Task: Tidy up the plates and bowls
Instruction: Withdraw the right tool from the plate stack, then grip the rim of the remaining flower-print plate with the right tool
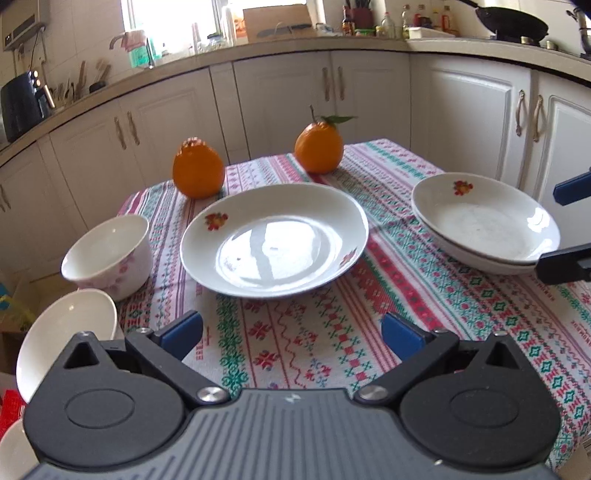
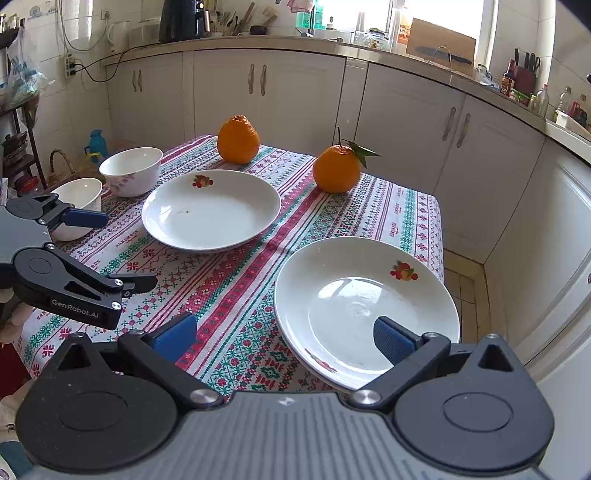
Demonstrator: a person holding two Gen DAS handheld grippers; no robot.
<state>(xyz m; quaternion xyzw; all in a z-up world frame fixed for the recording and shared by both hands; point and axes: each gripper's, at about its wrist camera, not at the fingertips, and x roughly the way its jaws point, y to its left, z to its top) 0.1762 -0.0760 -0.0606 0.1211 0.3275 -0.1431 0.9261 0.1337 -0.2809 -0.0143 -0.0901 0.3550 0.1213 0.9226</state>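
Two tools, left tool (image 1: 291,332) and right tool (image 2: 284,338), hover spread and empty above the tabletop (image 2: 236,295); approach step: the right must close on the stacked plates' (image 2: 365,310) near rim.

Home kitchen, white cabinets (image 2: 258,96), countertop (image 1: 295,50), wok (image 1: 511,24)

The small bowl (image 1: 66,332) is partly hidden behind the left gripper (image 1: 291,334).
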